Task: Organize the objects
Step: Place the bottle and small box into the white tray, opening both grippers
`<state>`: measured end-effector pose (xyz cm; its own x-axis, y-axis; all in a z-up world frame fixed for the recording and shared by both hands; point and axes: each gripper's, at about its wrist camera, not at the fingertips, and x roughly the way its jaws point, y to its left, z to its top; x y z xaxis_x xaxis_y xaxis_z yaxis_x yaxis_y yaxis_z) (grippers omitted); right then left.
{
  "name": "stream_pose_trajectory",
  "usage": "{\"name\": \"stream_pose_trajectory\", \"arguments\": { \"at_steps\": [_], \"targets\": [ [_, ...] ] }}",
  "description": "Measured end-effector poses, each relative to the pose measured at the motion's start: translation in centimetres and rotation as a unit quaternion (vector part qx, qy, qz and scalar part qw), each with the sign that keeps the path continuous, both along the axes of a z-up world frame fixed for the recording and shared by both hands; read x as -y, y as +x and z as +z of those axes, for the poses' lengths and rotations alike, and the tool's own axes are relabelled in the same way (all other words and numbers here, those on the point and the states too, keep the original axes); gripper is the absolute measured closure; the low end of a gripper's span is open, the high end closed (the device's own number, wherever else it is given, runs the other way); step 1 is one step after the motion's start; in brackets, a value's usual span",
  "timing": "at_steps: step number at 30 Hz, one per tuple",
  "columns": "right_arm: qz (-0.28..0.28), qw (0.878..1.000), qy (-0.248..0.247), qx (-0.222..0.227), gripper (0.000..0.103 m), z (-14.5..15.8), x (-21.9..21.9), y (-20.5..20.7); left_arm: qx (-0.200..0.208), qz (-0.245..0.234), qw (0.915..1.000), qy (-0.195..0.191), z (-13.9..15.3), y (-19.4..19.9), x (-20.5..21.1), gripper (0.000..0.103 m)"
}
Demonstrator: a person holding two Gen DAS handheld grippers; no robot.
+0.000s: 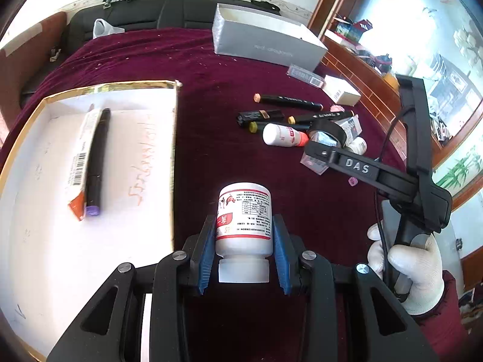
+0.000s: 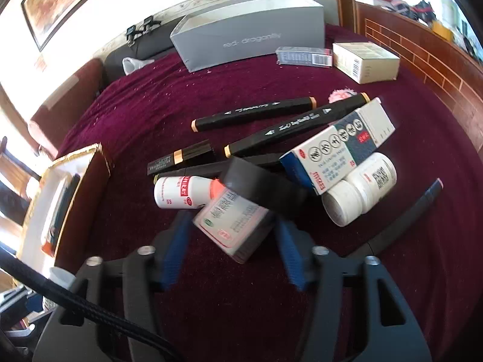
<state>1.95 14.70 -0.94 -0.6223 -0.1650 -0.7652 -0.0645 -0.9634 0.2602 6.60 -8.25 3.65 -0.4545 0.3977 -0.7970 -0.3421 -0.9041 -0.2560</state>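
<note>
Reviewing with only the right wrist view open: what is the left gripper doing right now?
Observer: The left gripper is shut on a white bottle, cap toward the camera.
Operator: Where is it relative to the box?
Observer: Above the maroon cloth, just right of the gold-rimmed box in the left wrist view.
Operator: What is in that box?
Observer: A black marker with a purple end, beside a barcoded tube.

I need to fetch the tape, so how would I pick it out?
Start at the grey shoebox at the back of the maroon cloth, then come forward to the pile of markers and medicine. The black tape roll leans there on a pink-and-white box, the pile's only ring.
</note>
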Motion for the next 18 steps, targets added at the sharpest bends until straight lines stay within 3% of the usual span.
{"name": "stream_pose_trajectory", "arguments": {
  "at_steps": [4,18],
  "targets": [
    [-0.001,1.000,-0.005,-0.008,0.066,0.8,-0.2,0.7,0.000,0.008,0.9999,0.007,0.0,0.4,1.2,0.072],
    [0.035,0.998,-0.038,-0.033,0.072,5.2,2.1,3.7,-0.028,0.058,0.9969,0.046,2.5,2.2,8.4,0.072]
  ]
}}
